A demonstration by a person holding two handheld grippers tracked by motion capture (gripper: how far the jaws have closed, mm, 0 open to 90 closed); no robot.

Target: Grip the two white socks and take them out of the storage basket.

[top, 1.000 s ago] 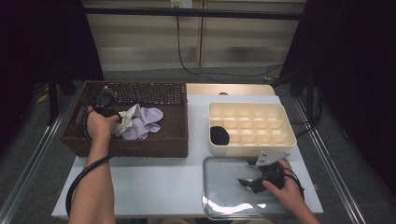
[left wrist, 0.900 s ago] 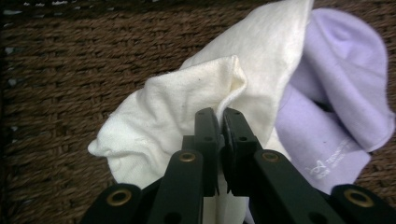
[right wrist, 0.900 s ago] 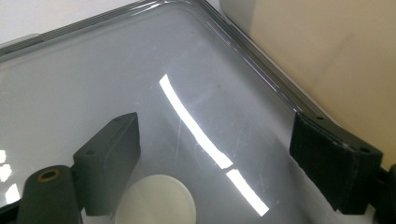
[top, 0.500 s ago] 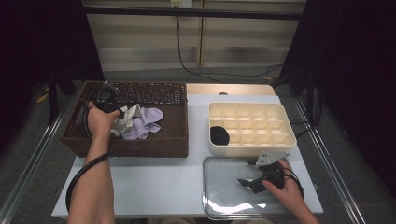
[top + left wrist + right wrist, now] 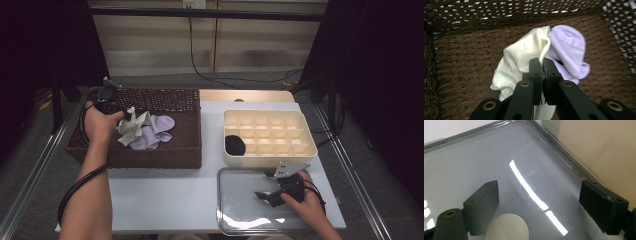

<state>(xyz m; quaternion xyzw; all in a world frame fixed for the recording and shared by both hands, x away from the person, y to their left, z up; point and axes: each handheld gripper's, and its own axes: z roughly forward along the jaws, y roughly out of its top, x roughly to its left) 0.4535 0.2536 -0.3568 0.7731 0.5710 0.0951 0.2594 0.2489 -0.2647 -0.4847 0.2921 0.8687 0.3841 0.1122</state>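
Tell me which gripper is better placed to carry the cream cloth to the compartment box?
Left. Its jaws are already shut on the cream cloth inside the wicker basket. The right gripper rests open over the clear lid, holding nothing.

The left gripper (image 5: 542, 65) points down with its jaws pressed together, the forearm stretched forward. The right gripper (image 5: 546, 202) lies low, jaws spread wide.

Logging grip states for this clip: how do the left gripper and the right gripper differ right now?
The left gripper has its jaws shut on the cream cloth; the right gripper has its jaws wide apart, holding nothing. The left gripper is inside the wicker basket; the right gripper is over the clear tray. Both have black jaws.
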